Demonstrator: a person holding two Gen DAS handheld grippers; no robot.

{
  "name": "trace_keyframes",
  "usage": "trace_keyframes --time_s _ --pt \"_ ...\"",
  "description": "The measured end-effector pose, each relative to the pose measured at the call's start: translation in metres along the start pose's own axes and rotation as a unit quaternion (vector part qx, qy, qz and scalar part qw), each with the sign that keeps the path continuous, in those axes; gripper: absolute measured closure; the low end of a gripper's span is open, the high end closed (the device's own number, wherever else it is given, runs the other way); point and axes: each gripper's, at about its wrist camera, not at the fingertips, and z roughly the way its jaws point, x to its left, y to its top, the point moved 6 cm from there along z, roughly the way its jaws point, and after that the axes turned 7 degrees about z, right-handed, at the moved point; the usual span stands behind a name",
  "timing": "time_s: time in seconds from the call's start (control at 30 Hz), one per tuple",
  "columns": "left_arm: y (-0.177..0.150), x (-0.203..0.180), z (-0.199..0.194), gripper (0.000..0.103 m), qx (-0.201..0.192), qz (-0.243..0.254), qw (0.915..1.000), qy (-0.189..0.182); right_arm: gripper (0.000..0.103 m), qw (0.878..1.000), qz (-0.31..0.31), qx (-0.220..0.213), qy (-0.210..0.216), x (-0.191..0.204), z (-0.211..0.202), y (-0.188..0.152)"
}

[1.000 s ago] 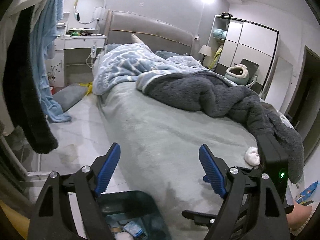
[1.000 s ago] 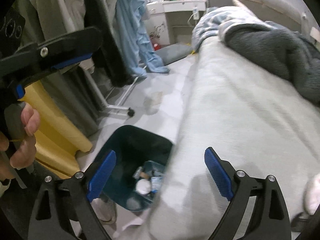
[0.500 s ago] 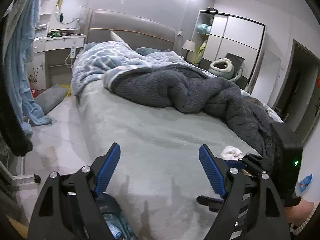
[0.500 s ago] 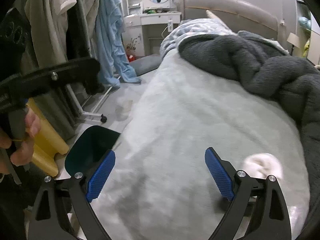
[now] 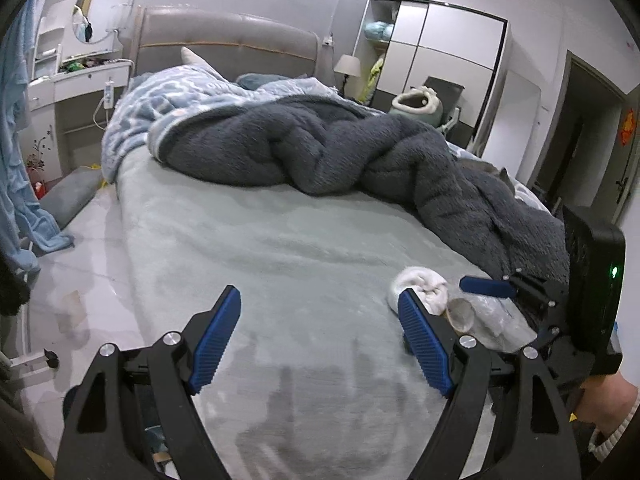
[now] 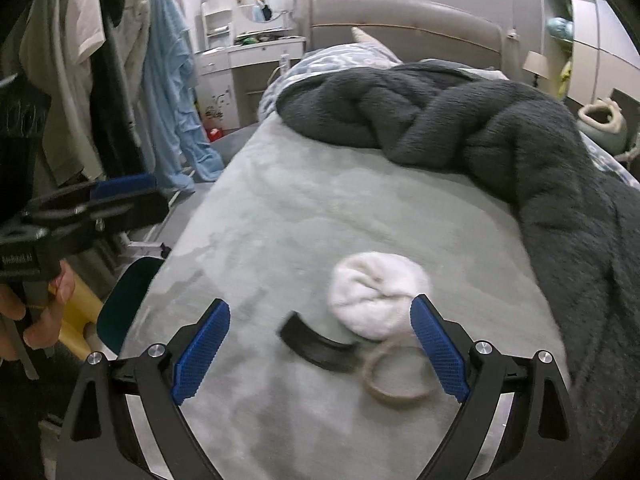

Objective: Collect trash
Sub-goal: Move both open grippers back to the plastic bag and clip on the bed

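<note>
Though motion-blurred, a beige ring (image 6: 394, 376) touches the white wad (image 6: 378, 294).

On the bed (image 6: 320, 216) in front of me, a wadded sock (image 6: 376, 292) lies near, with a curved flat piece (image 6: 316, 344) just left of it and a ring (image 6: 396, 376) nearer still. The bunched blanket (image 6: 480, 128) runs along the far and right side. The bin (image 6: 124, 304) sits on the floor left of the bed, clothes (image 6: 120, 80) hanging beyond it, and the dresser (image 6: 256, 64) stands far left by the headboard (image 6: 404, 20).
</note>
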Motion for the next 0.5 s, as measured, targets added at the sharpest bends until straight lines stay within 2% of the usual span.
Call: trace_keyframes --time_s 0.37,0.5 --pt "-0.014 -0.039 0.029 0.020 0.031 0.018 0.9990 -0.027 0.010 0.998 0.045 0.001 -0.043 -0.057 -0.010 -0.015" --pt "-0.019 -0.050 0.038 0.021 0.041 0.026 0.9982 -0.035 0.010 0.997 0.052 -0.001 -0.048 -0.066 -0.016 -0.020"
